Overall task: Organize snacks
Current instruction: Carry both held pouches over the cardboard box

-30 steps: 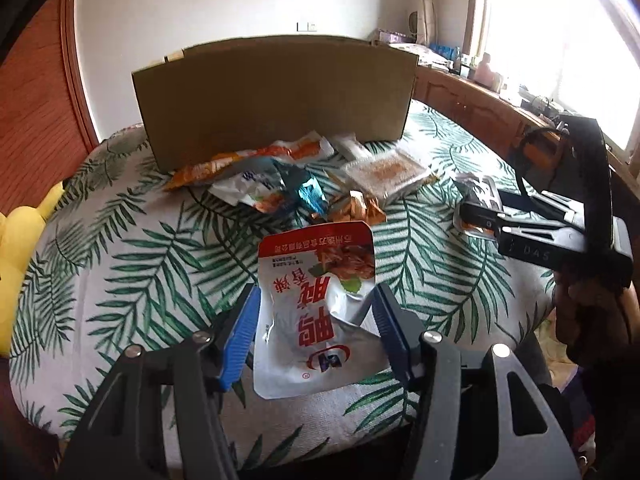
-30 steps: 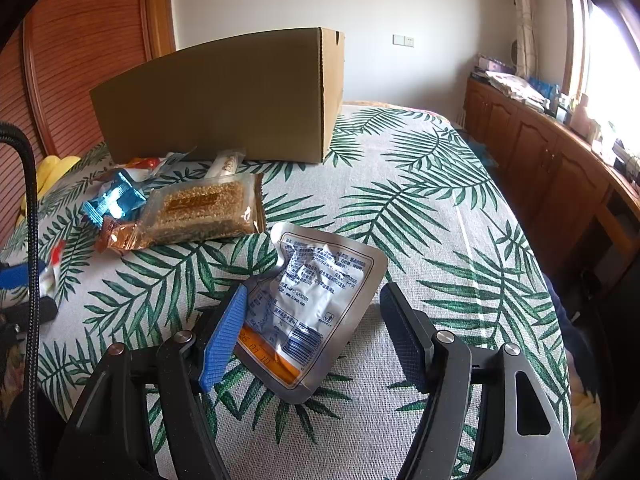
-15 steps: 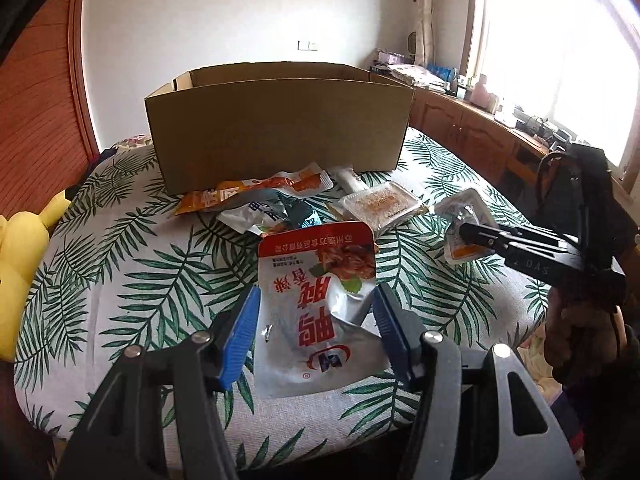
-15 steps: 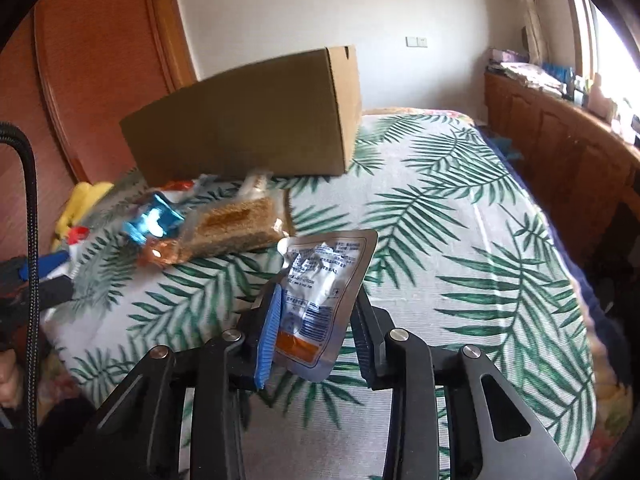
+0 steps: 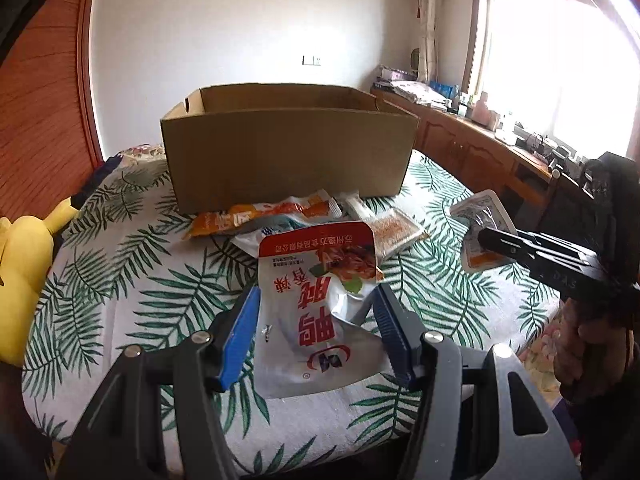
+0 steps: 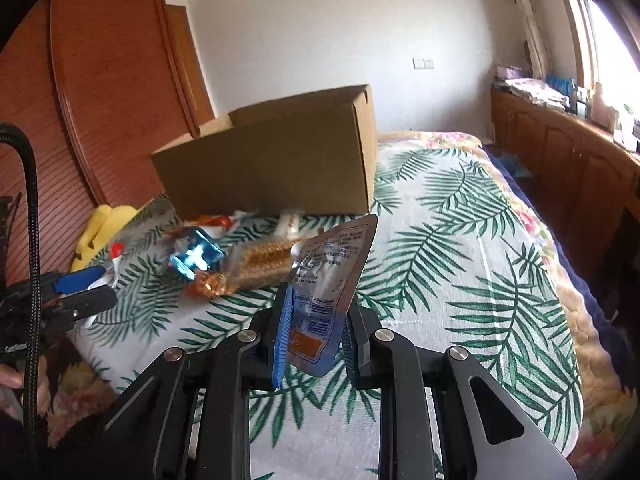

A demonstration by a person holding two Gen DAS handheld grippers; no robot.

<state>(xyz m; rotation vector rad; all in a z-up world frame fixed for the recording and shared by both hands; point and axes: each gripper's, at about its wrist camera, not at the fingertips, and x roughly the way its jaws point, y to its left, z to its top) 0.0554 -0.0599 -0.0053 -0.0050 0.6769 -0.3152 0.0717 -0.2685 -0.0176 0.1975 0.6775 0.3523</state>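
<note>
Between the left gripper's [image 5: 316,322] blue ribbed pads [image 5: 240,336]: a red-and-silver snack pouch [image 5: 320,304], glossy foil, crinkled, lifted clear of the leaf-print bedspread [image 5: 120,280]. Jaws fairly wide but pressed against the pouch's two side edges, gripping it; printed face toward the camera, red band at the far end.

Ahead of those jaws: a heap of wrappers on the cloth — an orange-and-white sachet [image 5: 260,216], long and flat, and a clear packet of brown crumbly bar [image 5: 394,230] — all just in front of an open cardboard box [image 5: 288,152], plain brown, rectangular, flaps down. Left of the jaws, at the bed's edge: a yellow plush toy [image 5: 24,264], soft and rounded.

Right of the left jaws, well apart: the right gripper [image 5: 486,240], black, carrying its own packet in the air.

Between the right gripper's [image 6: 316,332] pads: a silver foil pouch [image 6: 332,276], flat with rounded corners, small blue print and an orange block on the visible back. Jaws nearly closed, clamped on its lower end, pouch standing up and tilted right. Beyond and left of these jaws: a shiny blue wrapper [image 6: 196,256] and the crumbly bar packet [image 6: 256,264], then the box [image 6: 280,164].
</note>
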